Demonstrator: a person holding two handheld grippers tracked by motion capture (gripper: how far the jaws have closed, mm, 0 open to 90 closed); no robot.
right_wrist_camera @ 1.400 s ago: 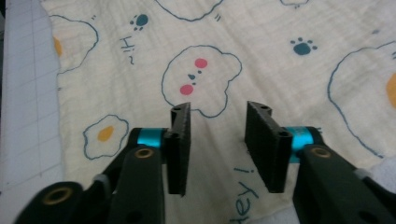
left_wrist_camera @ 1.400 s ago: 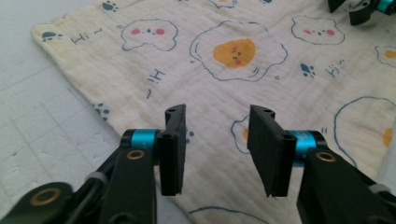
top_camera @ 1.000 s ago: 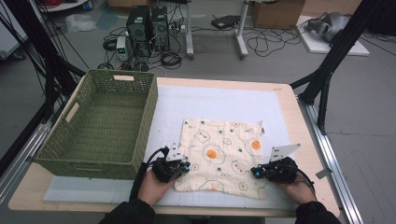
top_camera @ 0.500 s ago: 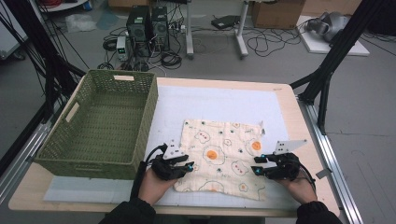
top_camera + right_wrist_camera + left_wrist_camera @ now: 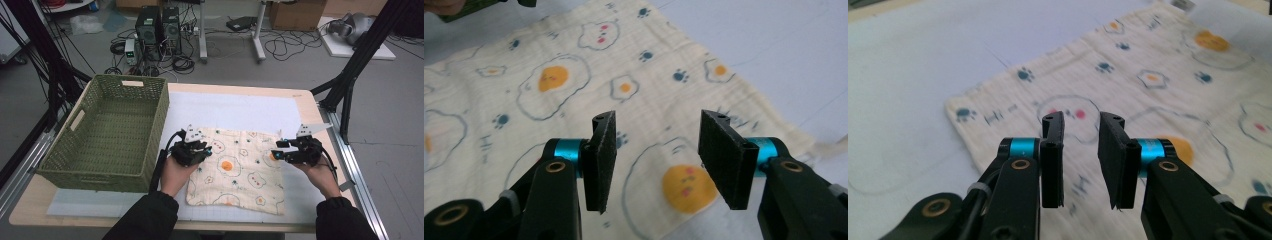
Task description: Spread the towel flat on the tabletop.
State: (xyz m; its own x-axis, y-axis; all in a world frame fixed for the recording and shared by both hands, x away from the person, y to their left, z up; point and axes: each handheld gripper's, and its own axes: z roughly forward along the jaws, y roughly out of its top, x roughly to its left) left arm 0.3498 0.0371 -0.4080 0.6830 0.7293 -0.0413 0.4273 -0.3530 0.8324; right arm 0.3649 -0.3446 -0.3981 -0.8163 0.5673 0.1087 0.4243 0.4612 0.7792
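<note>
Both claws lifted off cloth (image 5: 235, 170): left claw (image 5: 1081, 160) narrowly open, right claw (image 5: 664, 160) wider (2 empty).

One cloth (image 5: 240, 170), one basket (image 5: 107, 132), two tools

My high camera sits above the near edge of the pale wooden tabletop (image 5: 310, 100), looking forward and down, far enough back to take in the whole top, the green woven basket (image 5: 107, 130) at my left and the cabled floor beyond. My left gripper camera rides just behind the left tongs (image 5: 1080, 145), low and very close over the cream cotton cloth printed with fried eggs and paw prints (image 5: 1168, 90), facing across its corner. My right gripper camera looks along the right tongs (image 5: 664, 150), equally near, angled down over the same cloth's opposite side. All three views share that cloth and the white mat (image 5: 235, 107) under it.
</note>
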